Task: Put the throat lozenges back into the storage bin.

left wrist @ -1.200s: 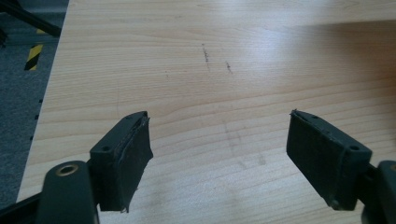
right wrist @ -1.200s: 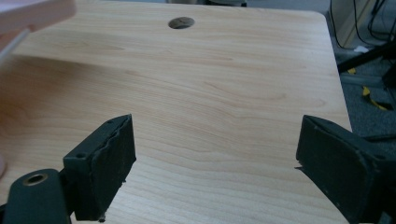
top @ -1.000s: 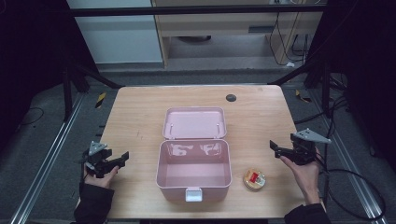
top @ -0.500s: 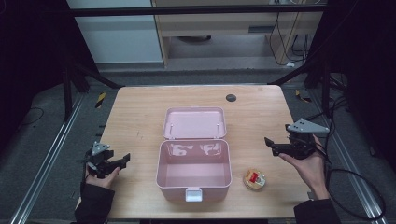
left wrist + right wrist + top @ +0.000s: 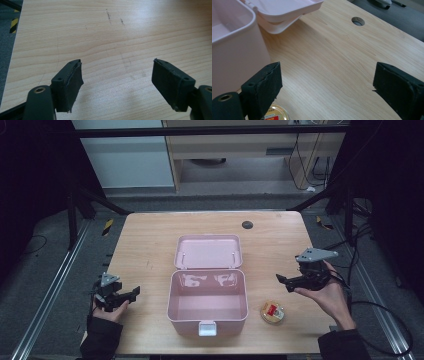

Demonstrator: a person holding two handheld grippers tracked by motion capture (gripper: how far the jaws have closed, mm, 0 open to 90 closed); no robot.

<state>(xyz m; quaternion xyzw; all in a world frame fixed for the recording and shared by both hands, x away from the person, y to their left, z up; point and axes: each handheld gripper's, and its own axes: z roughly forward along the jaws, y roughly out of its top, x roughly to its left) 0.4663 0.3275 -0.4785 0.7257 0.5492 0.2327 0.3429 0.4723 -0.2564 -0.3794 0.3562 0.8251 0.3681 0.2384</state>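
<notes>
Pink box [image 5: 207, 302] lid open; small tin [image 5: 272, 312] beside it; right gripper [image 5: 282, 281] spread, just widening, empty; left gripper [image 5: 134, 292] spread.

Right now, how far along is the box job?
Done: the pink box stands open and looks empty, lid flipped back. In hand: nothing; the right gripper, jaws just opened further, hovers beyond the small round tin; the left gripper is open over bare table. Left: probably grasp the tin, place it inside, close the lid.

Wooden worktop [image 5: 150, 240], frame centre.
Open pink box [image 5: 207, 302] mid-frame; small round tin [image 5: 272, 312] lower right beside it.
</notes>
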